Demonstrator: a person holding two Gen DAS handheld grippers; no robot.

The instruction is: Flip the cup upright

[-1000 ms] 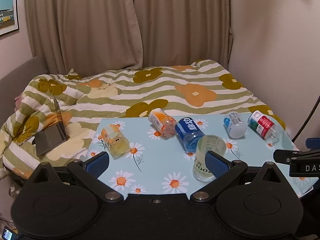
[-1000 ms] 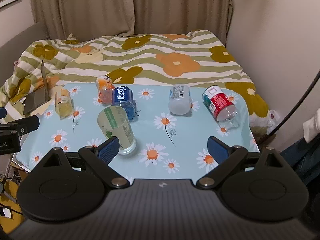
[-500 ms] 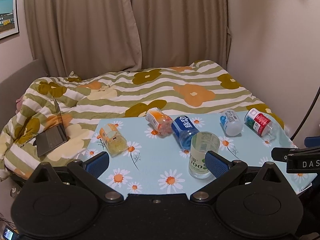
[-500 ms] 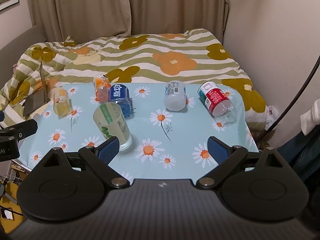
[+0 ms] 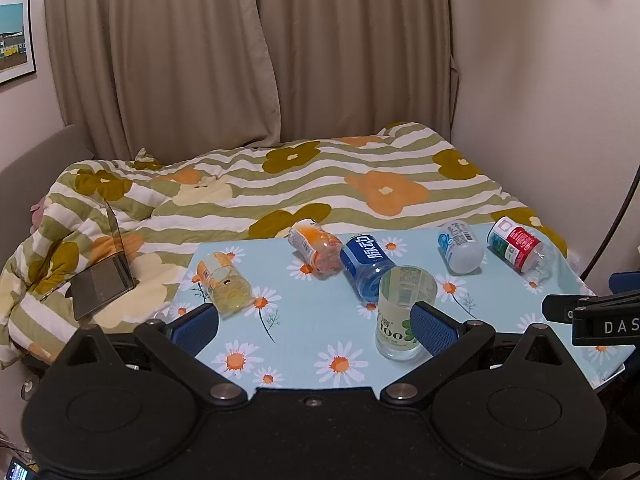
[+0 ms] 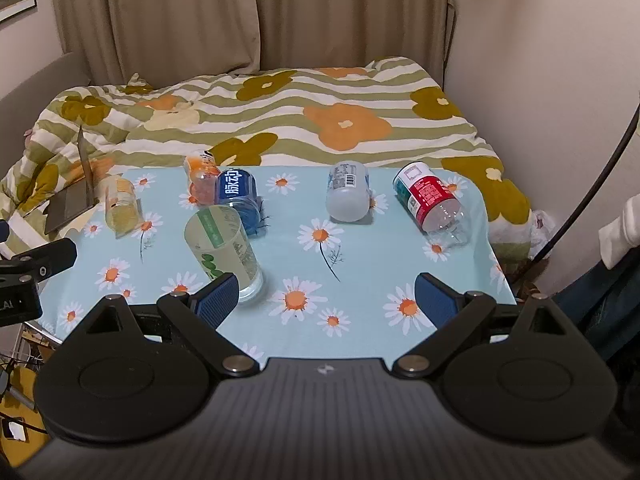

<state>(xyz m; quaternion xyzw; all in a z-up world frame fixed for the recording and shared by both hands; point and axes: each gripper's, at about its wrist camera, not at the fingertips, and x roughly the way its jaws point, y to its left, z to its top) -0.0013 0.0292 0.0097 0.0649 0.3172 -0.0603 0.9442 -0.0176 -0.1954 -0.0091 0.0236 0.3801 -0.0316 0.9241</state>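
A pale green translucent cup (image 5: 402,312) (image 6: 224,248) stands upright, mouth up, on the daisy-print table (image 5: 320,336) (image 6: 360,264). Nothing grips it. My left gripper (image 5: 314,326) hovers open over the table's near edge, its right fingertip (image 5: 434,328) just in front of the cup. Open too is my right gripper (image 6: 326,300), the cup standing behind its left fingertip (image 6: 218,300). Lying on their sides behind are a yellow cup (image 5: 224,284) (image 6: 120,204), an orange cup (image 5: 316,246) (image 6: 200,178) and a blue cup (image 5: 366,264) (image 6: 238,196).
A white cup (image 5: 460,246) (image 6: 347,194) and a red cup (image 5: 518,246) (image 6: 428,198) lie on their sides at the back right. A bed with a flowered quilt (image 5: 320,184) lies behind the table, an open laptop (image 5: 104,276) on it. A wall and a black cable (image 6: 592,184) stand right.
Both views have drifted slightly and the table sits a little farther off. The green cup stays standing in place and both grippers remain open.
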